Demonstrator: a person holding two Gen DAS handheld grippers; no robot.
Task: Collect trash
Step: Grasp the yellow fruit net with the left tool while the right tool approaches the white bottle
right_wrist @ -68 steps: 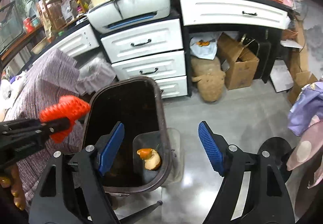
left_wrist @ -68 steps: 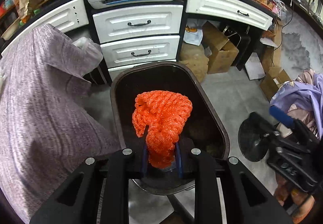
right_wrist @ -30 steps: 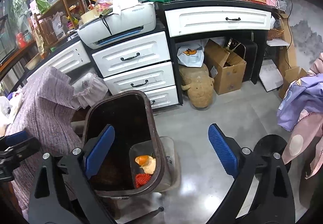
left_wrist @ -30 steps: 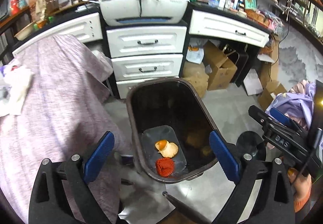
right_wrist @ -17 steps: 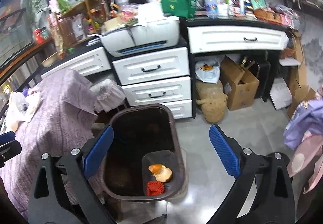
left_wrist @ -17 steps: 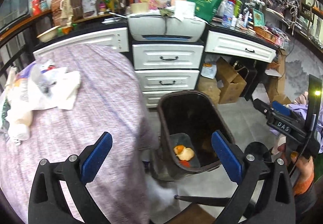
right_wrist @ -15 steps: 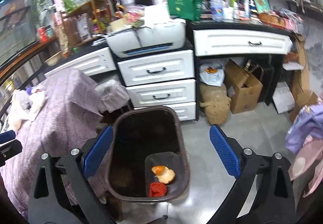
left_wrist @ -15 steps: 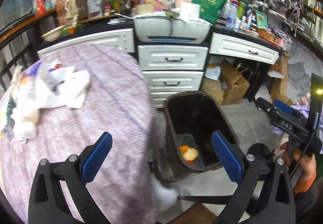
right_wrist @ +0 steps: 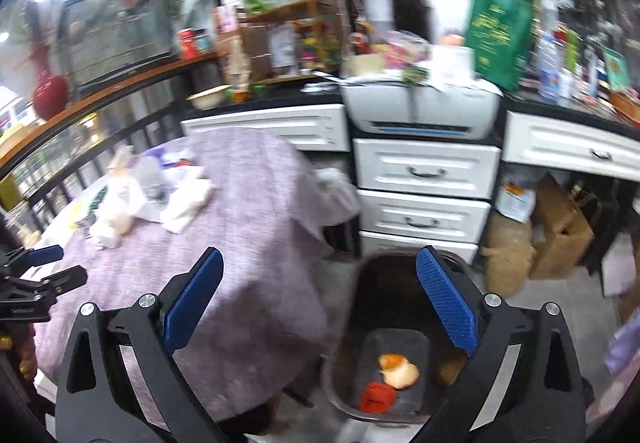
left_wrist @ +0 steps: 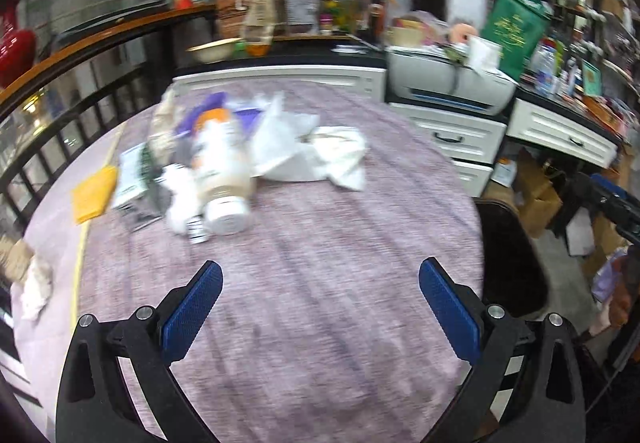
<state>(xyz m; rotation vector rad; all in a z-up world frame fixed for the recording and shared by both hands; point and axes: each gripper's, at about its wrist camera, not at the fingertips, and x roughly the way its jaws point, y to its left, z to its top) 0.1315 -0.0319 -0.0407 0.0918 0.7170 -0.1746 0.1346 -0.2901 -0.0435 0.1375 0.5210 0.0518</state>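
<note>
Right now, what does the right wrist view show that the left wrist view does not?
Only the right wrist view looks into the trash bin: an orange mesh ball and a pale food scrap lie at its bottom. Only the left wrist view shows a yellow envelope beside the trash pile. Both show the purple tablecloth, the printer and open fingers on the left gripper and right gripper.

Cluttered home: drawers (right_wrist: 424,173), printer (right_wrist: 420,105).
</note>
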